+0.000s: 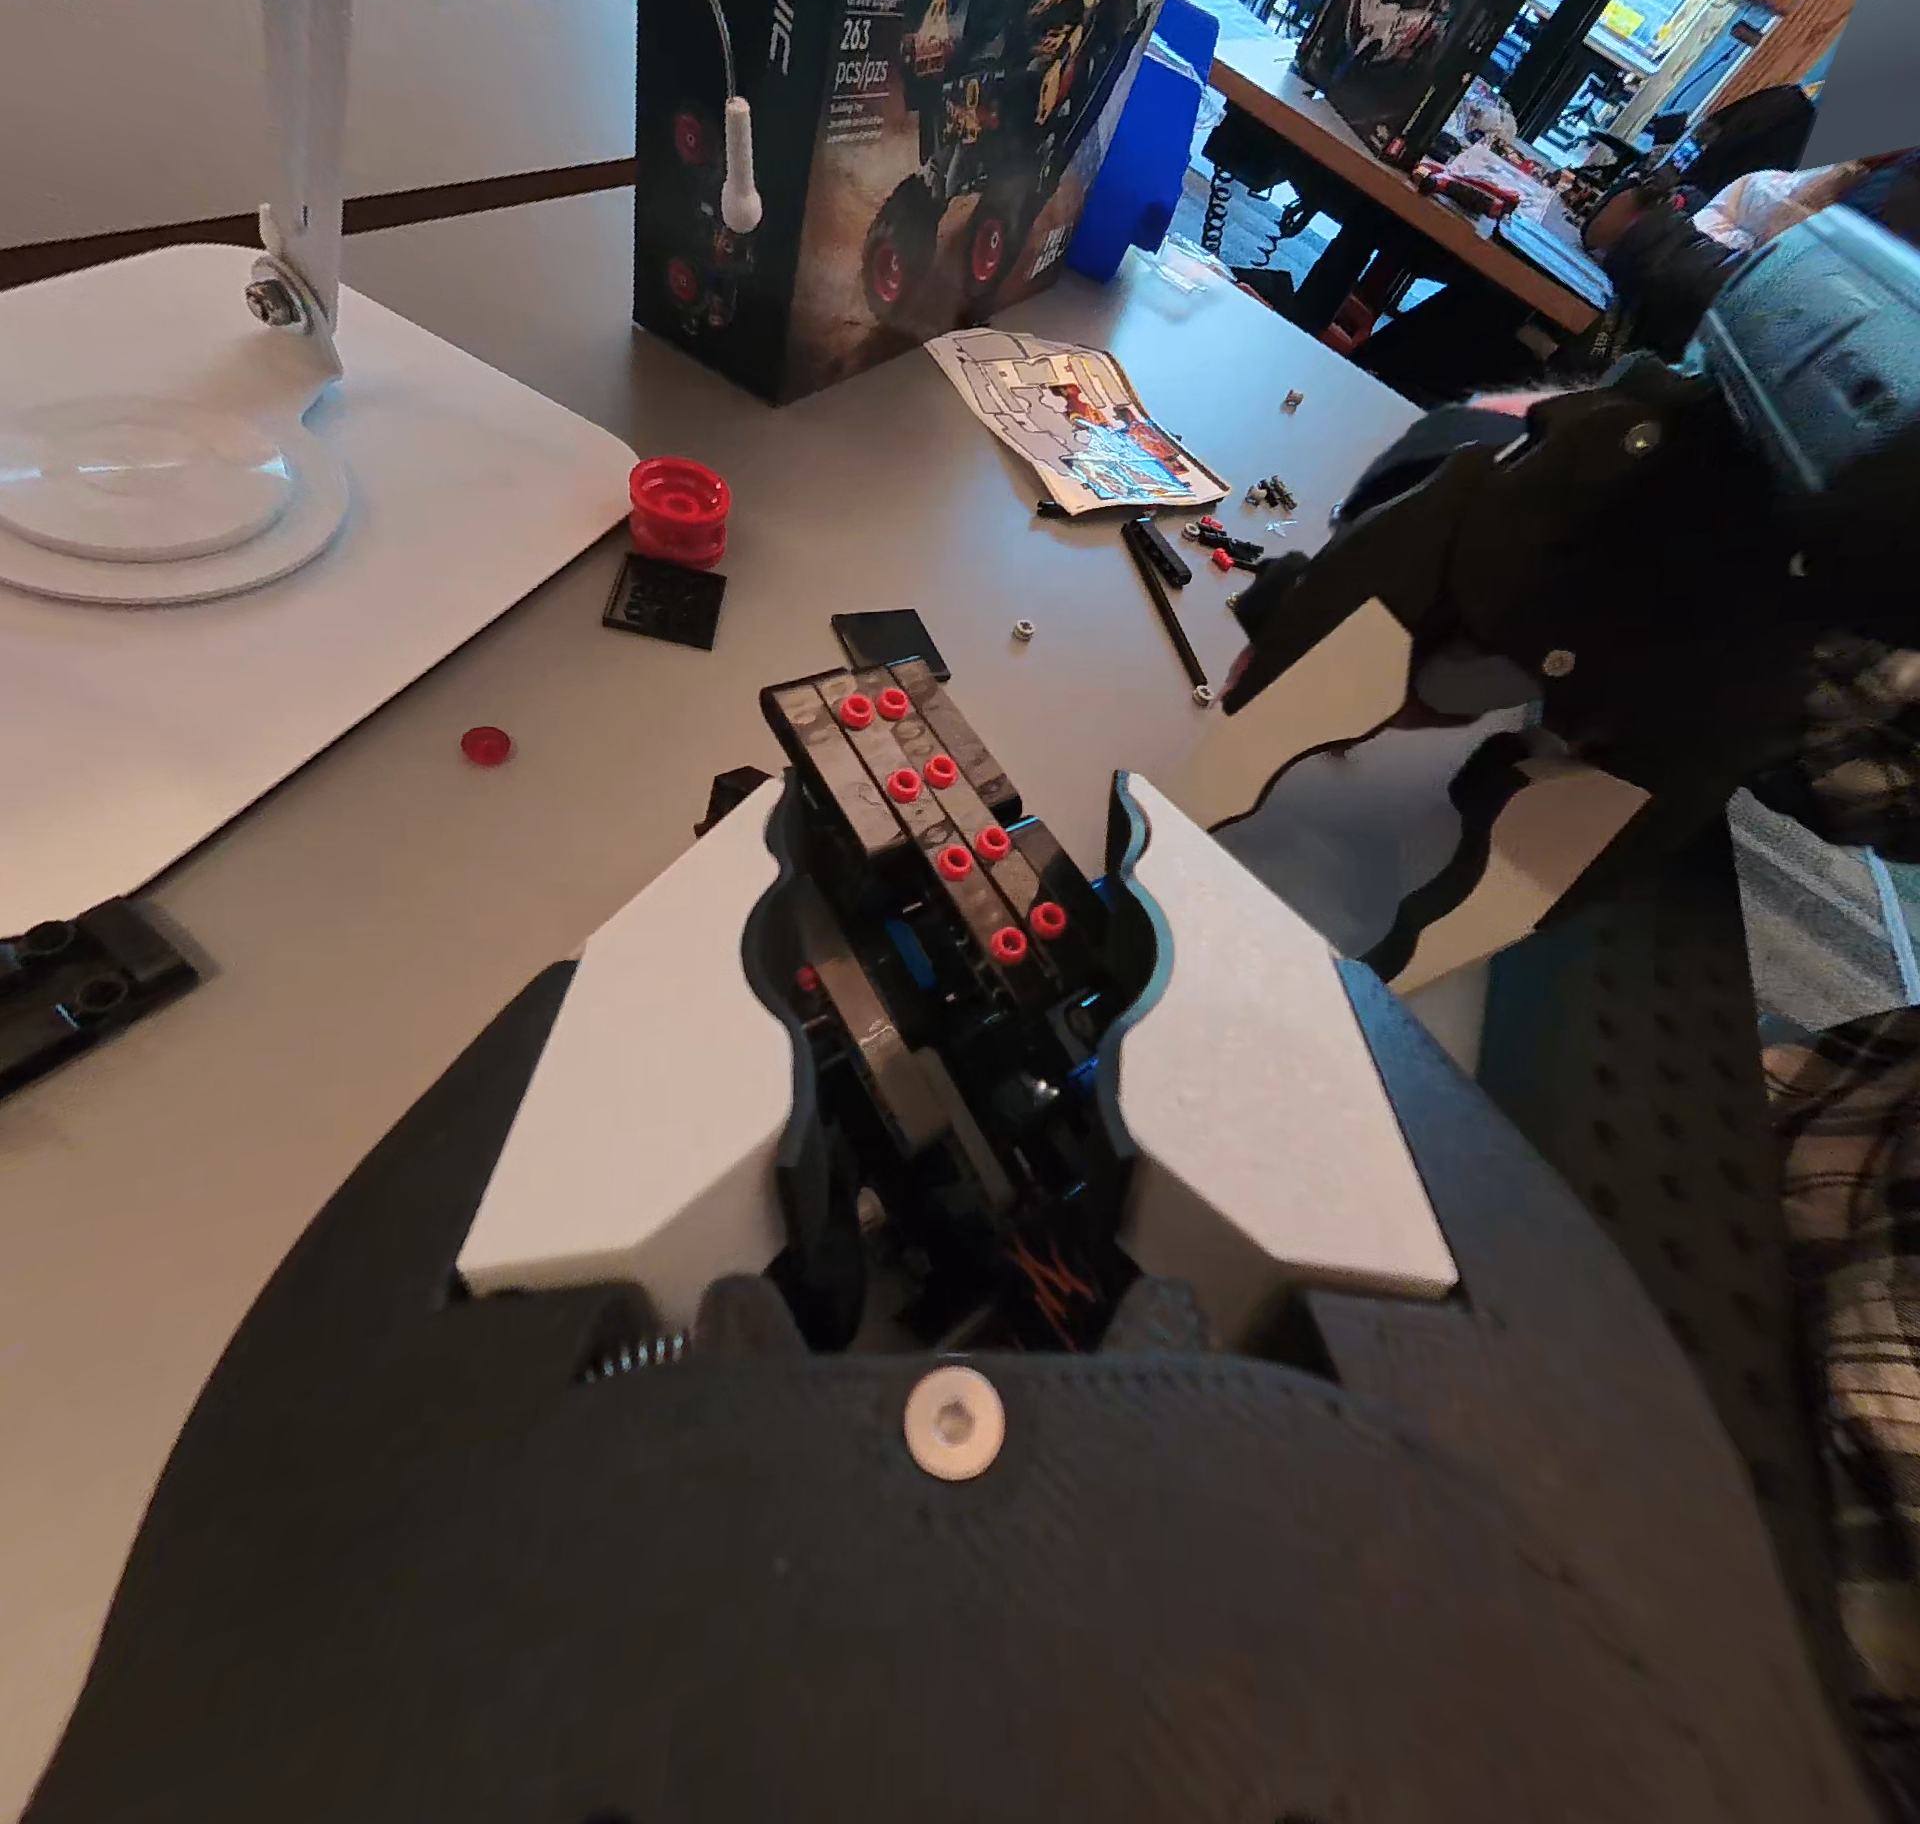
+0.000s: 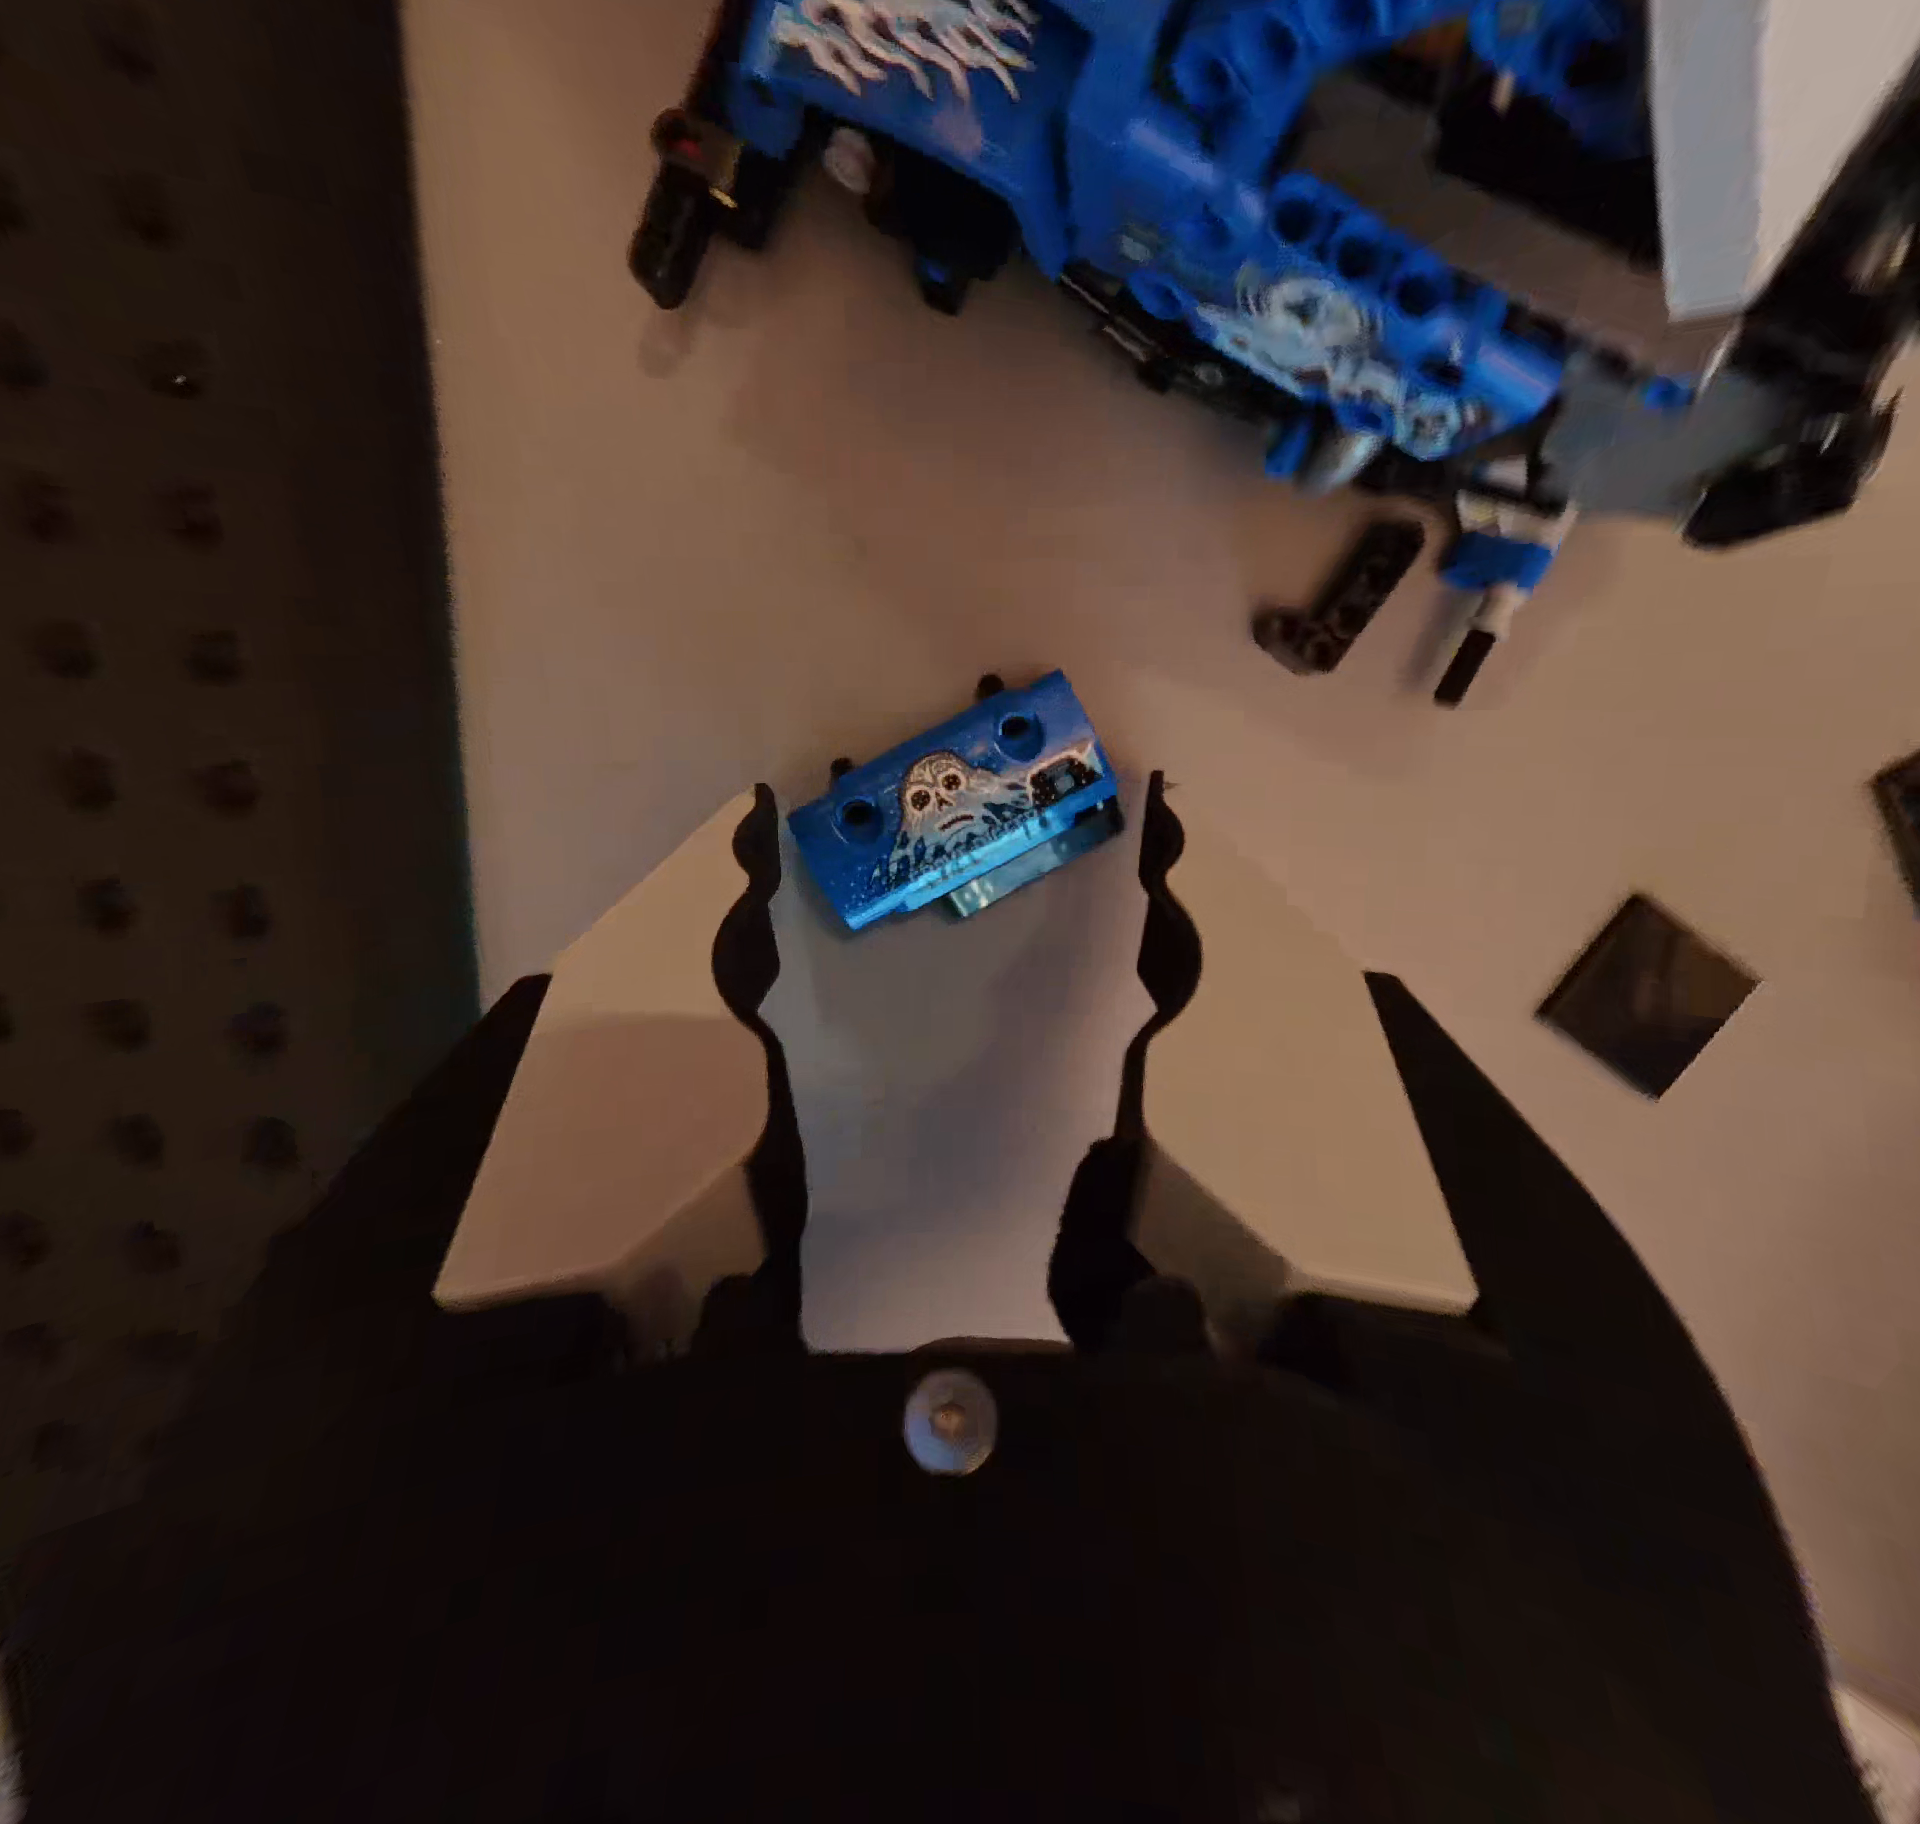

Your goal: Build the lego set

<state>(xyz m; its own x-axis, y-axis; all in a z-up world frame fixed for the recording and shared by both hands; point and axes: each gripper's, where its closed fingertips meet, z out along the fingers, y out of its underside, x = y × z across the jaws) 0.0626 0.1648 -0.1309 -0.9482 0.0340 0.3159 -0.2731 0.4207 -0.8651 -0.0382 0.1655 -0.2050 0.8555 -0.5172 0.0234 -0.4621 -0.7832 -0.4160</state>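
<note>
Left tongs (image 1: 951,953) pinching the black and blue lego truck body (image 1: 925,870) above the pale counter (image 1: 364,995), right tongs (image 2: 961,839) spread just over a small blue skull-printed lego panel (image 2: 951,803) lying on the counter, lego box (image 1: 883,143) standing behind, red wheel hub (image 1: 678,510) nearby.

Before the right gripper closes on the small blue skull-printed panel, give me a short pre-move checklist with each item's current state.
1. Right gripper open: ok, jaws spread wide.
2. Blue skull-printed panel between the fingertips: ok, though it lies skewed to the jaws.
3. Panel free of neighbours: ok, the black angled beam and the black square tile lie apart from it.
4. Fingertips down at table level: cannot tell from this view.
5. Left gripper holding the truck chassis: ok, clamped between its pads.
6. Mating spot on the chassis exposed: cannot tell.
</note>
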